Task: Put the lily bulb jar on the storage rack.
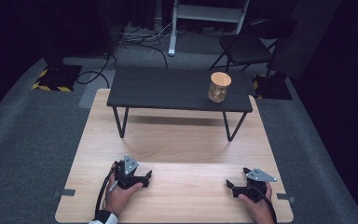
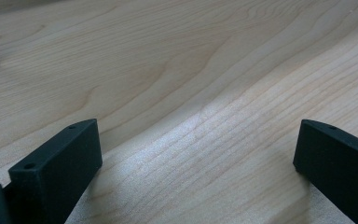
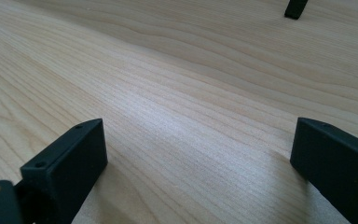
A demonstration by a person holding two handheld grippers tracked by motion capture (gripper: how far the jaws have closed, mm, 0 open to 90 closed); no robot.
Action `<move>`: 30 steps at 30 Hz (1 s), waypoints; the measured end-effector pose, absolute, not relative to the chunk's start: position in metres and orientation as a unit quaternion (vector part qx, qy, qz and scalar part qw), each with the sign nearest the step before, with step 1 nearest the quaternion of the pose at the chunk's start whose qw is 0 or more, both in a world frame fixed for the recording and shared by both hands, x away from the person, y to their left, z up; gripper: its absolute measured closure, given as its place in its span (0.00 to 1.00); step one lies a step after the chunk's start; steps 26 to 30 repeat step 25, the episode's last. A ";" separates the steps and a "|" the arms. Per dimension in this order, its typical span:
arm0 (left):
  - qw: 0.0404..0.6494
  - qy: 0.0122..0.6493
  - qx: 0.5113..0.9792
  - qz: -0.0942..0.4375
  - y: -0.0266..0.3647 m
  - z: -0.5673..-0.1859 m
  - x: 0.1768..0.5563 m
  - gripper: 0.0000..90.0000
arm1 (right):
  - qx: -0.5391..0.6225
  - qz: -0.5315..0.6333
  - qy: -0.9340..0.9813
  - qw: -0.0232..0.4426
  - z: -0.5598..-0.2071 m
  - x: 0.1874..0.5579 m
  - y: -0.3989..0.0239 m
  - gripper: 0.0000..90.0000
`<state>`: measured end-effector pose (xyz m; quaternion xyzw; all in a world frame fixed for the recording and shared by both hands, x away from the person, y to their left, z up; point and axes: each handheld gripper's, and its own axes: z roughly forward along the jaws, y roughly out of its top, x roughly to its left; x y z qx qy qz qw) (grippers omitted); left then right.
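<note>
A glass jar (image 1: 219, 87) with a wooden lid and brownish contents stands on the right part of a small black bench (image 1: 168, 88) at the far side of the light wooden table (image 1: 177, 140). My left gripper (image 1: 145, 177) rests on the table near its front left, held in a hand, jaws wide apart with bare wood between them (image 2: 198, 144). My right gripper (image 1: 231, 185) rests near the front right, also open, with bare wood between its jaws (image 3: 199, 142). Both grippers are far from the jar.
The bench stands on thin black legs (image 1: 121, 122), and one leg foot (image 3: 296, 8) appears in the right gripper view. Beyond the table lie grey carpet, cables, a folding chair (image 1: 244, 46) and black-and-yellow weighted bases (image 1: 56, 78).
</note>
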<state>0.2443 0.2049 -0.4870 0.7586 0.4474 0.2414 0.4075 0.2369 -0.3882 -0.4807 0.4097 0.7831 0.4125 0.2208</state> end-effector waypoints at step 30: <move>0.408 0.447 0.759 0.241 0.205 -0.487 0.244 0.01 | 0.410 0.411 0.783 0.221 -0.480 0.237 -0.388 0.03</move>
